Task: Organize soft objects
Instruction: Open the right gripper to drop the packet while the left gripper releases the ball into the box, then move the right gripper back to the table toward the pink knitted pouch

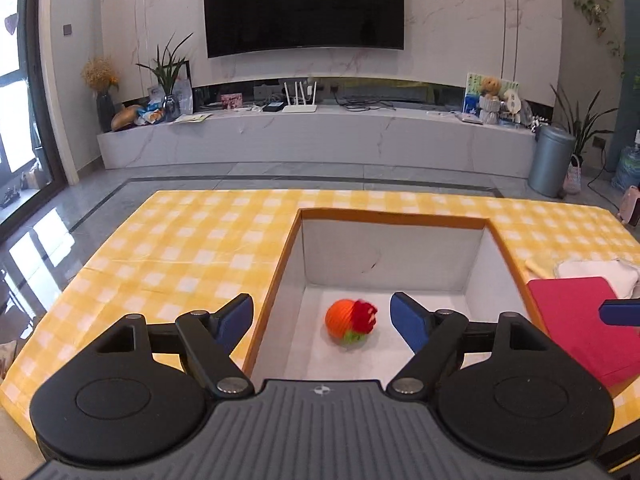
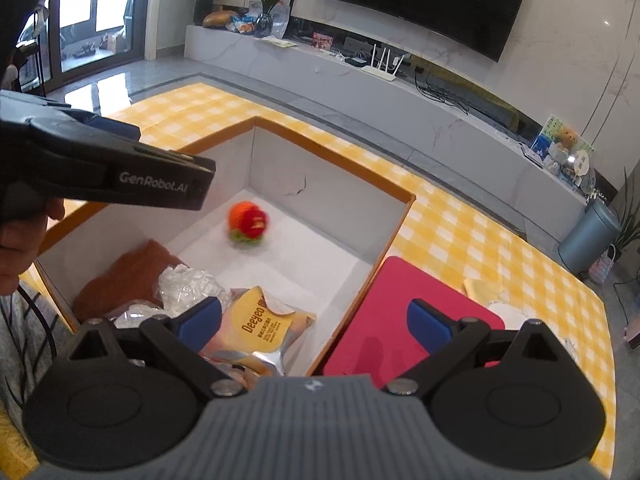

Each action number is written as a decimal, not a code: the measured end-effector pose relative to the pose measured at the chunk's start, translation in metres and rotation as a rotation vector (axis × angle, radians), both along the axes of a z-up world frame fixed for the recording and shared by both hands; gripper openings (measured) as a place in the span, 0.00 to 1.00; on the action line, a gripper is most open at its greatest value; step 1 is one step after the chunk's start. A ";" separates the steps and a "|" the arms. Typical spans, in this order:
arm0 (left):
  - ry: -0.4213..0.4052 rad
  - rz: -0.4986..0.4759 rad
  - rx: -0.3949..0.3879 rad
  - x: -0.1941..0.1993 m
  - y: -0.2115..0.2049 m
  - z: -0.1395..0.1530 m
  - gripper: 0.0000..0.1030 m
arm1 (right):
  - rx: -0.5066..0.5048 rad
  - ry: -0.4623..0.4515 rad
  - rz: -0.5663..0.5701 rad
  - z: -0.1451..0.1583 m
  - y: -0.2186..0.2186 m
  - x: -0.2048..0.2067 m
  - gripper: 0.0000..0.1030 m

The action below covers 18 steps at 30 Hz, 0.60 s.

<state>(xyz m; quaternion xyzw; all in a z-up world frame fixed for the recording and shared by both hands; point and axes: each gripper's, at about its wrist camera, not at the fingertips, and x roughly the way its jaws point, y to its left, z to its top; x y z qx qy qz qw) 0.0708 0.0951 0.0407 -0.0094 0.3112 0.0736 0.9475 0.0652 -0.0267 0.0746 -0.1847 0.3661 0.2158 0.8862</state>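
An orange, red and green soft ball (image 1: 351, 322) lies blurred on the white floor of an open cardboard box (image 1: 394, 219). It also shows in the right wrist view (image 2: 247, 223), inside the same box (image 2: 394, 236). My left gripper (image 1: 322, 326) is open and empty, held above the box over the ball. My right gripper (image 2: 314, 322) is open and empty over the box's right wall. A yellow snack bag (image 2: 262, 326), crumpled clear plastic (image 2: 188, 286) and a brown cloth (image 2: 128, 276) lie in the box's near end.
The box stands on a table with a yellow checked cloth (image 1: 180, 248). A red cloth (image 2: 416, 312) lies right of the box, with a white cloth (image 1: 596, 274) behind it. The left gripper's body (image 2: 104, 168) crosses the left of the right wrist view.
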 end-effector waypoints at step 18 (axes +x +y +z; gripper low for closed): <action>-0.088 -0.189 -0.053 -0.017 -0.054 0.023 0.89 | 0.107 -0.105 -0.175 0.034 -0.091 0.001 0.95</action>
